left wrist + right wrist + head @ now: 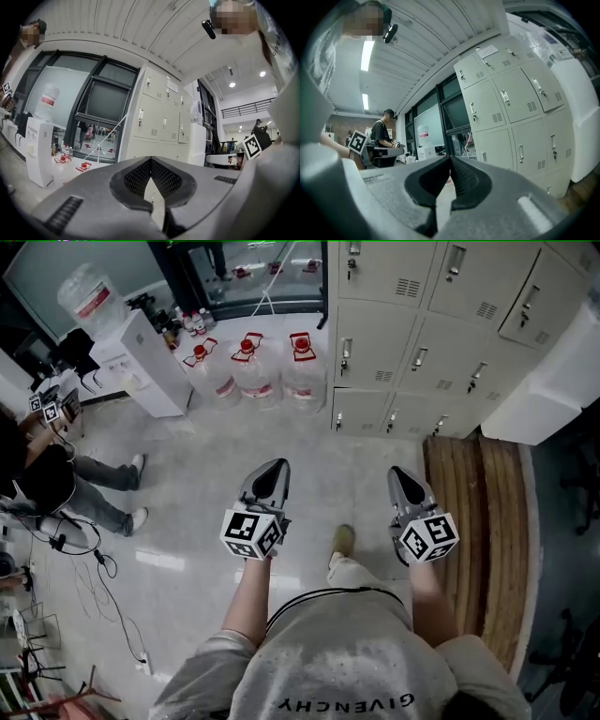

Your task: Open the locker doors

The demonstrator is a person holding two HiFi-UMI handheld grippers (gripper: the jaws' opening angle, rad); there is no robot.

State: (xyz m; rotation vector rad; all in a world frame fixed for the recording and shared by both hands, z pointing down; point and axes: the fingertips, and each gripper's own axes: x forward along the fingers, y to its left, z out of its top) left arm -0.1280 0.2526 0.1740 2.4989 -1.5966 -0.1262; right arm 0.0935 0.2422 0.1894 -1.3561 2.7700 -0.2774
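A block of cream lockers [422, 334] fills the upper right of the head view, every door closed, each with a small metal handle [419, 358]. The same lockers [159, 119] stand ahead of the left gripper and lockers [511, 117] fill the right of the right gripper view. My left gripper [273, 472] and right gripper [402, 474] are held level side by side over the floor, well short of the lockers. Both are shut with nothing between the jaws; in each gripper view the dark tips meet, left gripper [150, 160] and right gripper [451, 158].
Three water jugs [247, 367] stand left of the lockers beside a white water dispenser [141, 357]. A wooden platform [473, 521] lies on the right under a white cabinet [553, 381]. A seated person [56, 484] and cables [84, 559] are at the left.
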